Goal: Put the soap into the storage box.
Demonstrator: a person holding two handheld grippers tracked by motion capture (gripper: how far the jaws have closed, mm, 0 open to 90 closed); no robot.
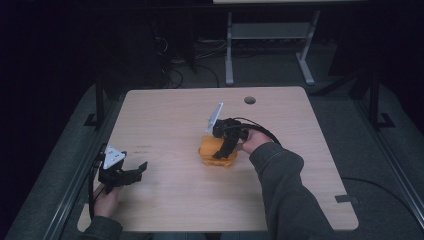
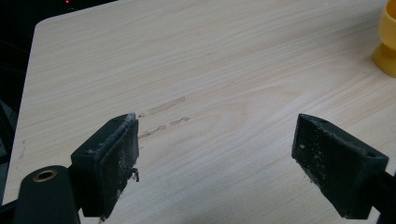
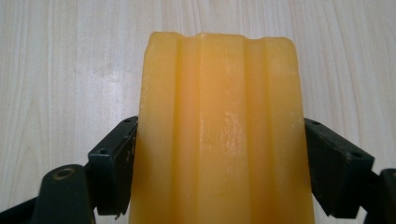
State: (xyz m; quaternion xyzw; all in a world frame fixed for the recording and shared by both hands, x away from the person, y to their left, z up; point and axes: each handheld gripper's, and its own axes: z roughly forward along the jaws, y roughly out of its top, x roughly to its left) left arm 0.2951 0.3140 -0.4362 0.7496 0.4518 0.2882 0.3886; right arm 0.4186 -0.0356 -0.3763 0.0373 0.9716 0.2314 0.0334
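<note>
Table (image 1: 165,200) surface is light wood grain with rounded corners and a round cable hole (image 1: 250,100) near the far edge. Right gripper (image 1: 226,150) is positioned near the table centre, angled downward over an orange-yellow ribbed object (image 1: 210,150); its grey three-cornered plate (image 1: 215,116) points toward the far edge. In the right gripper view, the orange-yellow ribbed object (image 3: 219,140) sits between the two black jaws, and both pads (image 3: 114,172) lie against its sides, so the jaws are closed onto it. The object rests on the table, though the dim high view leaves it uncertain whether it is one piece or two stacked pieces. Left gripper (image 1: 139,170) is held near the left edge toward the near-left corner, well apart from the object. In the left gripper view its jaws stand wide apart with bare table between them and nothing held; faint scuff marks (image 2: 163,116) show on the wood ahead.
</note>
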